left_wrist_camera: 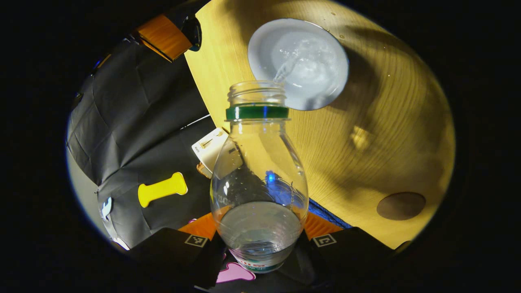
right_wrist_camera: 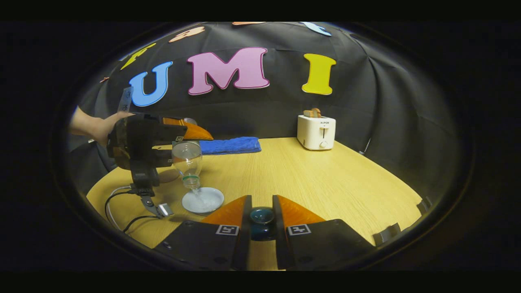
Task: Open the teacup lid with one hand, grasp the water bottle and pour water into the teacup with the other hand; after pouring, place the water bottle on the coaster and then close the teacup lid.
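Observation:
The clear water bottle (left_wrist_camera: 259, 175) with a green neck ring is tipped neck-down, and my left gripper (left_wrist_camera: 260, 244) is shut on its lower body. A thin stream of water falls from its mouth into the open white teacup (left_wrist_camera: 298, 63) on the wooden table. A brown round coaster (left_wrist_camera: 401, 205) lies on the table apart from the cup. In the right gripper view, my right gripper (right_wrist_camera: 261, 215) is shut on the dark teal teacup lid (right_wrist_camera: 261, 224), held above the table's near side. The left gripper (right_wrist_camera: 179, 144), the bottle (right_wrist_camera: 187, 156) and the teacup (right_wrist_camera: 202, 199) stand to its left.
A white toaster (right_wrist_camera: 316, 131) stands at the back of the table (right_wrist_camera: 325, 179), and a blue towel (right_wrist_camera: 230, 145) lies along the back edge. A hand (right_wrist_camera: 95, 126) holds the left gripper. Cables (right_wrist_camera: 118, 203) trail over the table's left edge.

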`<move>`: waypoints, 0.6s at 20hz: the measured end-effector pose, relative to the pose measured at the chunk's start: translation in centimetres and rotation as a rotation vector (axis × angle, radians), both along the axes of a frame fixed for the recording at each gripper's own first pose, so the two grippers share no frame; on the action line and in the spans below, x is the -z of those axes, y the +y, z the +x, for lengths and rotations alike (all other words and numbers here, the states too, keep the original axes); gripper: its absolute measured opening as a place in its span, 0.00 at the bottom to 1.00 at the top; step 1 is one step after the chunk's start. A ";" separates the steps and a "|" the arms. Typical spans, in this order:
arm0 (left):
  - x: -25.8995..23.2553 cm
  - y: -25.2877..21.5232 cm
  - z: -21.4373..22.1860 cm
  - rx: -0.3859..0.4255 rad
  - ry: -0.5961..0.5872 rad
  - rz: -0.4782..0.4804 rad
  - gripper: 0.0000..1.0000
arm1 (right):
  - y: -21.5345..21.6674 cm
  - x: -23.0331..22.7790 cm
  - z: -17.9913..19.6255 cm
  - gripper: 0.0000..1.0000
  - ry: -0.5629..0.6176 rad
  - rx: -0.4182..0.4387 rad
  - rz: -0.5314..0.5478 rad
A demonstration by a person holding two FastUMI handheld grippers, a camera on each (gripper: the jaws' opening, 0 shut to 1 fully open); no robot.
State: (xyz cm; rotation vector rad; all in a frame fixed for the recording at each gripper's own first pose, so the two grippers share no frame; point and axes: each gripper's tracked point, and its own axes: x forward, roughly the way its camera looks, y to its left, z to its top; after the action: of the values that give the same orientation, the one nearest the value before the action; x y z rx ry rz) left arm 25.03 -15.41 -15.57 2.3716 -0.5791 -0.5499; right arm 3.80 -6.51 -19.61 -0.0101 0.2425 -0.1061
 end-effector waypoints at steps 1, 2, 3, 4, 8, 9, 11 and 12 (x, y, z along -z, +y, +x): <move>-0.3 -0.1 0.0 0.004 -0.003 0.002 0.78 | 0.0 -0.2 0.0 0.31 -0.002 -0.001 -0.001; -0.6 -0.1 -0.2 0.008 -0.007 0.006 0.78 | 0.0 -0.3 0.1 0.28 -0.003 -0.003 0.000; -1.0 -0.3 -0.2 0.014 -0.012 0.013 0.78 | 0.1 -0.4 0.1 0.24 -0.004 -0.006 0.000; -1.1 -0.3 -0.2 0.018 -0.015 0.023 0.78 | 0.2 -0.5 0.1 0.29 -0.005 -0.008 0.000; -1.4 -0.4 -0.1 0.028 -0.021 0.044 0.78 | 0.3 -0.7 -0.1 0.24 -0.010 -0.008 0.006; -1.5 -0.4 0.0 0.030 -0.019 0.045 0.78 | 0.3 -0.7 0.0 0.24 -0.010 -0.007 0.008; -1.4 -0.5 -0.2 0.038 -0.019 0.051 0.78 | 0.3 -0.7 0.1 0.29 -0.010 -0.006 0.013; -1.4 -0.6 -0.1 0.040 -0.017 0.056 0.78 | 0.3 -0.8 0.2 0.29 -0.015 -0.004 0.016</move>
State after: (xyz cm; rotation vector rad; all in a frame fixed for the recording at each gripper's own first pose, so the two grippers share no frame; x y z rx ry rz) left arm 24.93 -16.01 -14.21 2.4243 -0.6274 -0.5714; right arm 3.96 -6.20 -18.80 0.0060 0.2282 -0.0998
